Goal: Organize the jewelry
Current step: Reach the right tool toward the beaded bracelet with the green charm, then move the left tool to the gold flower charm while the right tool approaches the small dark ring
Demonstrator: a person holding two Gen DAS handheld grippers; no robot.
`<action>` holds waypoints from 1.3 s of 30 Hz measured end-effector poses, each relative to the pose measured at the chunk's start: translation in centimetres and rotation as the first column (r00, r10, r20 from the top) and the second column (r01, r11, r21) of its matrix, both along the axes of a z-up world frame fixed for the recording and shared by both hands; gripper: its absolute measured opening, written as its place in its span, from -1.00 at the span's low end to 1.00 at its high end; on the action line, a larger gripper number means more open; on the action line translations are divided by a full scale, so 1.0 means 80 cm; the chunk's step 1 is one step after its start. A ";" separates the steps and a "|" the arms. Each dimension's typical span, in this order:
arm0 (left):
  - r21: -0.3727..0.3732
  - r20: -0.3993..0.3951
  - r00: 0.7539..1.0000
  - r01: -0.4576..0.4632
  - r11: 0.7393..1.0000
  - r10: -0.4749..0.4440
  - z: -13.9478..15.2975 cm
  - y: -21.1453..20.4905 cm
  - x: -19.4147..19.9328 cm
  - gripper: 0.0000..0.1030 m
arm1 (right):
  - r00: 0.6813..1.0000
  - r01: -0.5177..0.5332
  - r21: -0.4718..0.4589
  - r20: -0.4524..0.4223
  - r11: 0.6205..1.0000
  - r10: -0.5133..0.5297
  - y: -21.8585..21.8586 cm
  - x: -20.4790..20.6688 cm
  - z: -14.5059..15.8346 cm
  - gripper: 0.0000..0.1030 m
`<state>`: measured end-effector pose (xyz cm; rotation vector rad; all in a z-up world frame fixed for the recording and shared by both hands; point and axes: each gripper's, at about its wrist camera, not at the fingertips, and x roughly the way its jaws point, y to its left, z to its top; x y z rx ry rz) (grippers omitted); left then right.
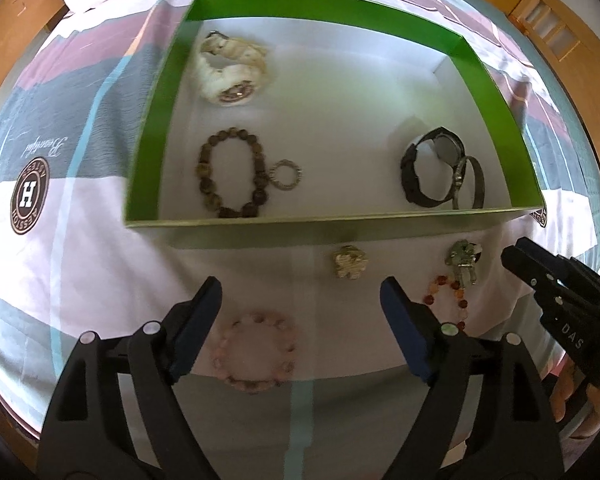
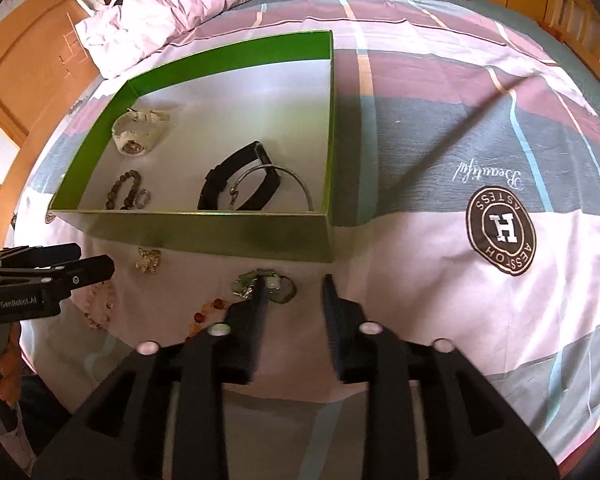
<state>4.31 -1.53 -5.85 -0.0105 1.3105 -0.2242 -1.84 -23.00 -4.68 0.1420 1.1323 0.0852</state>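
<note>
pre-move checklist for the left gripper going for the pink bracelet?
1. Left gripper open: ok.
2. Nothing held in it: ok.
3. Pink bracelet lies between its fingers, on the bedsheet outside the box: ok.
4. Right gripper open, empty: ok.
5. Right gripper apart from the bracelet, over by the brooch: ok.
6. Free floor in the box: ok.
7. Pads touching the bracelet: cannot tell.
</note>
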 end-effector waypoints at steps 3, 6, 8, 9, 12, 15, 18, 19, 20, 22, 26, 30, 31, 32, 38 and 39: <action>0.017 -0.008 1.000 0.013 1.000 -0.013 -0.009 -0.010 0.002 0.63 | 1.000 0.027 -0.029 -0.011 0.999 -0.027 -0.006 0.004 -0.007 -0.11; 0.038 -0.020 1.000 0.024 0.999 -0.023 -0.020 -0.018 0.003 0.63 | 0.998 0.049 -0.089 -0.039 0.995 -0.052 -0.009 0.009 -0.023 -0.11; 0.044 -0.025 0.999 0.025 0.999 -0.024 -0.024 -0.022 0.006 0.63 | 0.998 0.041 -0.130 -0.050 0.991 -0.048 -0.004 0.012 -0.034 -0.11; 0.044 -0.026 0.999 0.024 0.999 -0.023 -0.024 -0.023 0.007 0.63 | 0.998 0.033 -0.134 -0.051 0.990 -0.040 -0.002 0.013 -0.036 -0.11; 0.033 -0.018 1.000 0.019 0.999 -0.019 -0.021 -0.023 0.008 0.63 | 0.999 -0.028 -0.136 -0.039 0.990 0.022 0.019 0.013 -0.040 -0.11; 0.025 -0.011 1.000 0.010 1.000 -0.009 -0.017 -0.020 0.009 0.67 | 0.992 -0.129 -0.085 0.001 0.988 0.129 0.039 0.008 -0.027 -0.11; 0.018 -0.013 1.000 -0.010 1.000 0.010 -0.017 -0.011 0.011 0.67 | 0.993 -0.102 -0.120 0.040 0.988 0.108 0.036 0.006 -0.014 -0.11; 0.016 -0.015 1.000 -0.017 1.000 0.017 -0.018 -0.007 0.012 0.67 | 0.996 -0.080 -0.115 0.039 0.990 0.085 0.029 0.007 -0.013 -0.11; 0.012 -0.019 1.000 -0.025 1.000 0.025 -0.019 -0.006 0.013 0.67 | 0.998 -0.051 -0.103 0.032 0.993 0.055 0.022 0.009 -0.015 -0.11; 0.007 -0.024 0.999 -0.032 0.999 0.032 -0.020 -0.004 0.014 0.67 | 1.000 0.004 -0.080 0.005 0.997 -0.003 0.006 0.013 -0.023 -0.11; 0.005 -0.019 0.999 -0.027 1.000 0.027 -0.018 -0.005 0.014 0.67 | 0.999 -0.049 -0.115 -0.012 0.992 0.048 0.020 0.013 -0.033 -0.11; 0.005 -0.019 0.999 -0.028 1.000 0.028 -0.018 -0.004 0.013 0.68 | 0.989 -0.146 -0.219 0.004 0.965 0.151 0.059 0.009 -0.038 -0.11; 0.006 -0.020 0.999 -0.028 1.000 0.029 -0.019 -0.004 0.013 0.68 | 0.984 -0.169 -0.232 0.015 0.958 0.178 0.068 0.008 -0.039 -0.11; 0.007 -0.021 0.999 -0.029 1.000 0.029 -0.019 -0.004 0.013 0.68 | 0.980 -0.190 -0.228 0.018 0.955 0.199 0.074 0.008 -0.039 -0.11; 0.008 -0.020 0.999 -0.034 0.999 0.035 -0.018 -0.002 0.011 0.71 | 0.964 -0.254 -0.215 0.018 0.943 0.264 0.100 0.008 -0.044 -0.11; 0.007 -0.021 0.999 -0.036 0.999 0.036 -0.018 -0.001 0.011 0.72 | 0.964 -0.255 -0.213 0.017 0.943 0.264 0.101 0.009 -0.046 -0.11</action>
